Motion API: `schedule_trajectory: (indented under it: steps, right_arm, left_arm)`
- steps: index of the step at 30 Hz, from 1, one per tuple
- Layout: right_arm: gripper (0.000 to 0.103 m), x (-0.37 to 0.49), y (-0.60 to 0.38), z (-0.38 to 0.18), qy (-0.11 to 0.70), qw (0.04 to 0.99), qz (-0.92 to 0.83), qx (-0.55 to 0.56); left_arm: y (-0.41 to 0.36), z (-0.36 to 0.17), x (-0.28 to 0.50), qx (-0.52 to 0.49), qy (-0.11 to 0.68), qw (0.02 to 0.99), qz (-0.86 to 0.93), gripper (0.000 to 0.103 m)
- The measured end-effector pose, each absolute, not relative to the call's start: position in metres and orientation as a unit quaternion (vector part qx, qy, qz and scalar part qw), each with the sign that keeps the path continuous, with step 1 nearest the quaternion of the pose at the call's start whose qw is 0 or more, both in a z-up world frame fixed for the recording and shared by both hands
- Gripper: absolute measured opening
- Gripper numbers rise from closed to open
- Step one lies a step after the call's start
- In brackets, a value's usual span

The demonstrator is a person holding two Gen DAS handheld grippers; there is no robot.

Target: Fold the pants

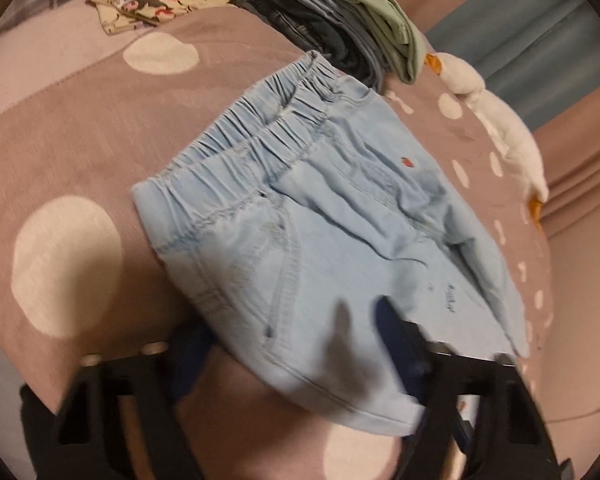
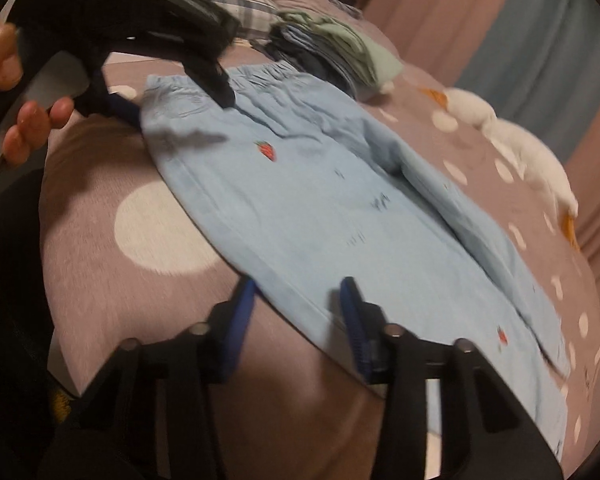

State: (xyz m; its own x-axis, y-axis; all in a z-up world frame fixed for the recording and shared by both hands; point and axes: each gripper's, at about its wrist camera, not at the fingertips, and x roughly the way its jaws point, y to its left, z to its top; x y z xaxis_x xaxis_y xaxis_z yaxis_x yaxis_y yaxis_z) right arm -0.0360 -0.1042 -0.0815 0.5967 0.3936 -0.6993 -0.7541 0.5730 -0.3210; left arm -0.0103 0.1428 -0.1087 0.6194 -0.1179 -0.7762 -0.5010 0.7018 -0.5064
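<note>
Light-blue pants (image 1: pixel 320 216) lie flat on a dotted mauve bed (image 1: pixel 72 128). The left hand-held gripper (image 1: pixel 296 344) and the right hand-held gripper (image 2: pixel 300 312) each straddle the near fabric edge, fingers apart, not yet pinching. Folded clothes (image 1: pixel 340 20) sit behind.

Your right hand-held gripper (image 2: pixel 298 308) straddles the near edge of the light blue pants (image 2: pixel 320 208) lying on the dotted bedspread (image 2: pixel 160 320), blue pads apart. Your left hand-held gripper (image 2: pixel 220 88) reaches the waistband; folded clothes (image 2: pixel 332 52) sit beyond.
</note>
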Motion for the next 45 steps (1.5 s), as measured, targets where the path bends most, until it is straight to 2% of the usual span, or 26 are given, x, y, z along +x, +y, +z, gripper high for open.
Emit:
schedule_trajectory:
  steps: [1, 3, 8, 14, 19, 22, 23, 25, 26, 27, 34, 42, 43, 45]
  right_arm:
    - [0.030, -0.035, -0.100, -0.082, 0.288, 0.838, 0.344, -0.312]
    - [0.021, -0.032, -0.097, -0.081, 0.286, 0.836, 0.350, -0.313]
    - [0.010, -0.036, -0.100, -0.075, 0.296, 0.832, 0.357, -0.304]
    - [0.010, -0.053, -0.096, -0.077, 0.309, 0.821, 0.366, -0.310]
    - [0.021, -0.048, -0.104, -0.062, 0.343, 0.815, 0.398, -0.243]
    - [0.037, -0.037, -0.116, -0.048, 0.362, 0.825, 0.397, -0.175]
    - [0.039, -0.029, -0.121, -0.044, 0.373, 0.829, 0.391, -0.148]
    - [0.039, -0.012, -0.128, -0.040, 0.392, 0.832, 0.381, -0.093]
    - [0.039, -0.001, -0.130, -0.041, 0.404, 0.833, 0.374, -0.063]
    - [0.039, 0.008, -0.130, -0.044, 0.415, 0.835, 0.359, -0.046]
    - [0.041, 0.021, -0.131, -0.067, 0.452, 0.833, 0.319, -0.025]
    - [0.041, 0.009, -0.136, -0.075, 0.477, 0.806, 0.341, -0.076]
    - [0.040, 0.011, -0.144, -0.075, 0.478, 0.807, 0.339, -0.075]
    - [0.040, 0.019, -0.164, -0.075, 0.489, 0.811, 0.316, -0.056]
  left_arm:
    - [0.146, -0.110, -0.011, -0.362, 0.424, 0.822, 0.118, 0.053]
    - [0.153, -0.112, -0.012, -0.360, 0.426, 0.822, 0.112, 0.030]
    - [0.159, -0.109, -0.024, -0.352, 0.424, 0.829, 0.094, 0.023]
    - [0.154, -0.102, -0.029, -0.311, 0.442, 0.837, 0.087, 0.023]
    - [0.152, -0.094, -0.039, -0.276, 0.456, 0.842, 0.083, 0.029]
    - [0.145, -0.079, -0.044, -0.235, 0.448, 0.858, 0.091, 0.030]
    - [0.141, -0.072, -0.044, -0.215, 0.441, 0.867, 0.092, 0.031]
    - [0.131, -0.063, -0.037, -0.190, 0.426, 0.880, 0.084, 0.038]
    - [0.125, -0.059, -0.032, -0.179, 0.419, 0.887, 0.078, 0.049]
    - [0.121, -0.058, -0.028, -0.173, 0.416, 0.890, 0.072, 0.055]
    - [0.091, -0.053, 0.002, -0.159, 0.416, 0.895, 0.042, 0.056]
    - [0.111, -0.048, 0.003, -0.143, 0.398, 0.903, 0.076, 0.057]
    - [0.109, -0.051, 0.005, -0.139, 0.401, 0.903, 0.068, 0.057]
    - [0.108, -0.068, 0.014, -0.132, 0.423, 0.895, 0.055, 0.066]
